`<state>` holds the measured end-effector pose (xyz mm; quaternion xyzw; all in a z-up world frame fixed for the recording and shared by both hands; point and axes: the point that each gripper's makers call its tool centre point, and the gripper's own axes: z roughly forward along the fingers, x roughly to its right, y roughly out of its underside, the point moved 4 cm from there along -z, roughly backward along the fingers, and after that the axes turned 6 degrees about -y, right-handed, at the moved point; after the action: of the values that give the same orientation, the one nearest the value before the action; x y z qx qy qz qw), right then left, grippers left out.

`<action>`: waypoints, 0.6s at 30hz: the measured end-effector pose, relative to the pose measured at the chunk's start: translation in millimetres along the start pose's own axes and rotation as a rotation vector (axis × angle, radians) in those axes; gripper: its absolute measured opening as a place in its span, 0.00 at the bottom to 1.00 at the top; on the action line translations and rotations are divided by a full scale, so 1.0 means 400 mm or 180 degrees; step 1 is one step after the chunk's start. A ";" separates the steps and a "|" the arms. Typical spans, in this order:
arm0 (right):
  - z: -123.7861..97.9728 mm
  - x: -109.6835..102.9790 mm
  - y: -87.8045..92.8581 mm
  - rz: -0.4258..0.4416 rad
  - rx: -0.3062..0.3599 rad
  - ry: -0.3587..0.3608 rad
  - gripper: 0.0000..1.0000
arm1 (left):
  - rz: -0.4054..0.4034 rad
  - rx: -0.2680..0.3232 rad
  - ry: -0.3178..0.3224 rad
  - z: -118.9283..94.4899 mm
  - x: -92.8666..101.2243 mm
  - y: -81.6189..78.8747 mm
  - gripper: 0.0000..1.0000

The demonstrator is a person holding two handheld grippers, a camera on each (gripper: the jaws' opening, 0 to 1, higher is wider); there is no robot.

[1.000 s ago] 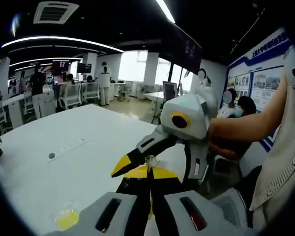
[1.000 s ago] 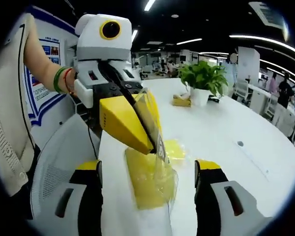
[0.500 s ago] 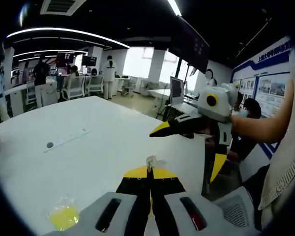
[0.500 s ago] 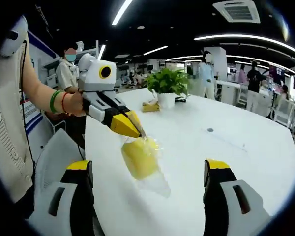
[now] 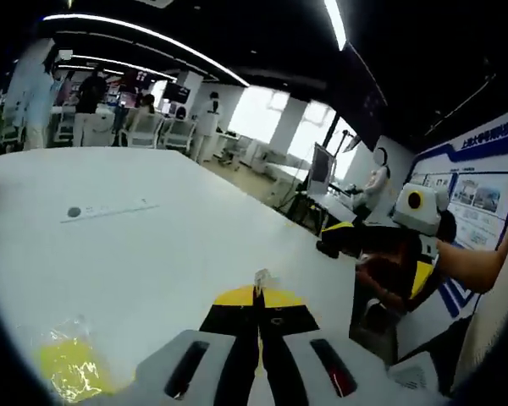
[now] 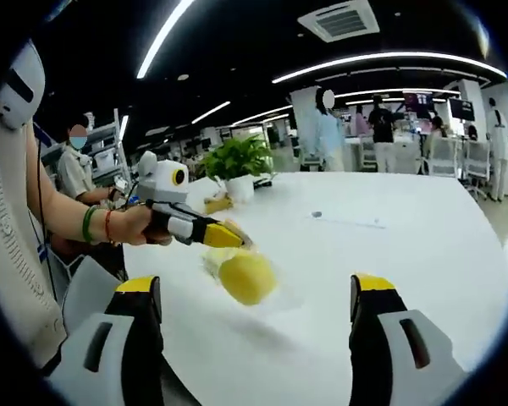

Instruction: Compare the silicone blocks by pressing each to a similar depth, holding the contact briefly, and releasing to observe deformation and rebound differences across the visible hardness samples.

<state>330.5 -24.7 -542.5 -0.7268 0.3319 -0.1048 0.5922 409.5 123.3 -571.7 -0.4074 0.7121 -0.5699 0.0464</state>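
Yellow silicone block (image 6: pixel 246 277) in clear bag, dangling above white worktop (image 6: pixel 389 254), pinched at bag top by left tongs (image 6: pixel 229 238) | left tongs pressed together on bag edge (image 5: pixel 259 276) | right tongs (image 6: pixel 256 296) spread wide | second yellow bagged block (image 5: pixel 68 368) lying near left on worktop | potted plant (image 6: pixel 235 161) far.

The yellow block in clear bag (image 6: pixel 246 277) is blurred, its edges smeared. Another yellow bagged block (image 5: pixel 68 368) is cut by the picture's lower-left edge, also blurred.
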 end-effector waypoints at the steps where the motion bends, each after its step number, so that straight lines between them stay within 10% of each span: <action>1: -0.004 0.001 0.006 0.0036 -0.0002 0.0015 0.85 | 0.0012 0.0014 -0.0021 0.007 -0.009 0.003 0.00; 18: -0.032 0.010 0.057 0.0195 -0.0141 0.0173 0.81 | -0.0778 0.0161 -0.0550 0.094 -0.171 0.055 0.00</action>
<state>318.4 -39.0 -561.1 -0.7260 0.3722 -0.0990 0.5697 463.3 138.0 -630.4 -0.5373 0.6360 -0.5518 0.0480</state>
